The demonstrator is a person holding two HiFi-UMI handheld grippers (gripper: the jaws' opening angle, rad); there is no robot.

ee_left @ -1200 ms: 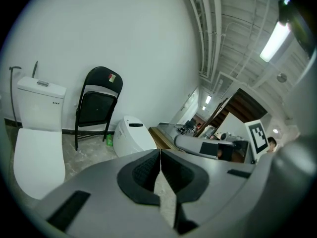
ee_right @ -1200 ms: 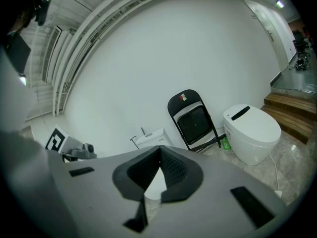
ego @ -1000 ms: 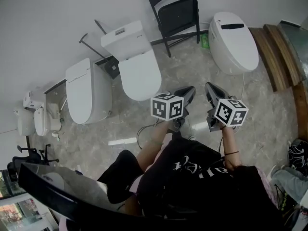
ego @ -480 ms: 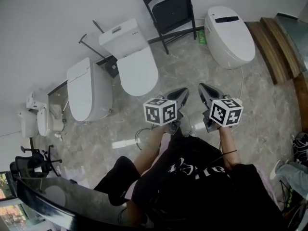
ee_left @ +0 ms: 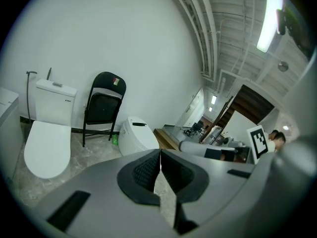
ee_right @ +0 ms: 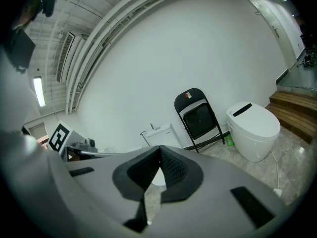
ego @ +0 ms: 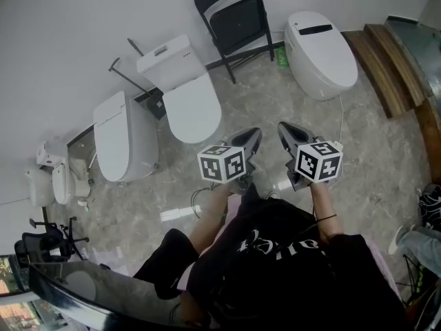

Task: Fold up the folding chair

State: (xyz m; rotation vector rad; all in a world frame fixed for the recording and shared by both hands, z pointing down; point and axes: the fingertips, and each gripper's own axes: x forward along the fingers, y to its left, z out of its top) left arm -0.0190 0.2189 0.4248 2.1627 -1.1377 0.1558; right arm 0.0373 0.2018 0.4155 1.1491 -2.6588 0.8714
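Black folding chair (ego: 234, 23) at wall (ego: 83, 19); left claw (ee_left: 160, 153), right claw (ee_right: 160, 150) closed, gripper views.

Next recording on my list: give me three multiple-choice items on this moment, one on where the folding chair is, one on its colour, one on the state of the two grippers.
1. Where is the folding chair?
A. At the wall, between the tank toilet and the tankless toilet.
B. Flat on the floor at the person's feet.
C. On the wooden steps.

2. What colour is the folding chair?
A. White.
B. Red.
C. Black.

3. How do the left gripper and the right gripper stand?
A. Both wide open.
B. Both shut, nothing between the jaws.
C. Right one shut on the folding chair.

Answers:
1 A: the head view shows it upright at the wall between the two.
2 C: its frame, seat and back are black in every view.
3 B: each gripper view shows the pads meeting on nothing.
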